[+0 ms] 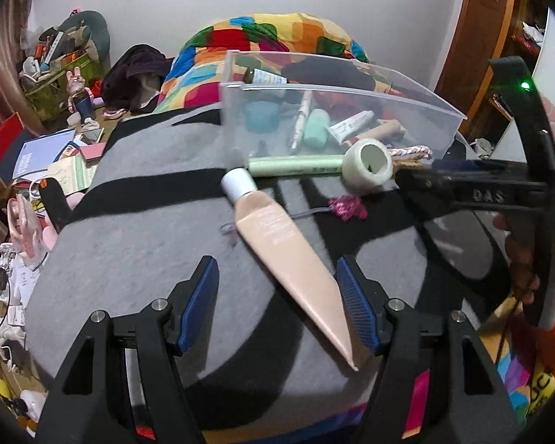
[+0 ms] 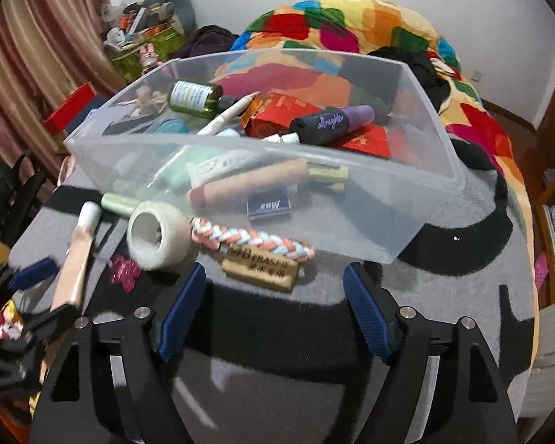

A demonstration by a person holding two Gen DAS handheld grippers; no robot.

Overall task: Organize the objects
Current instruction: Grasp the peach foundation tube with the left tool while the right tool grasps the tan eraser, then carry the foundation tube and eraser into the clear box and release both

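Both tongs gape empty: left tongs (image 1: 277, 296) straddle the beige tube (image 1: 288, 255), right tongs (image 2: 273, 310) near the eraser (image 2: 261, 268).

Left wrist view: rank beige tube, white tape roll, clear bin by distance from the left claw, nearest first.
1. beige tube: its flat tail lies between the open left claw's fingers.
2. white tape roll: farther out, right of the tube's cap.
3. clear bin: farthest, behind the roll.

Tape roll (image 2: 155, 235), tube (image 2: 78, 255) and eraser (image 2: 261, 266) lie before the bin (image 2: 418, 199)
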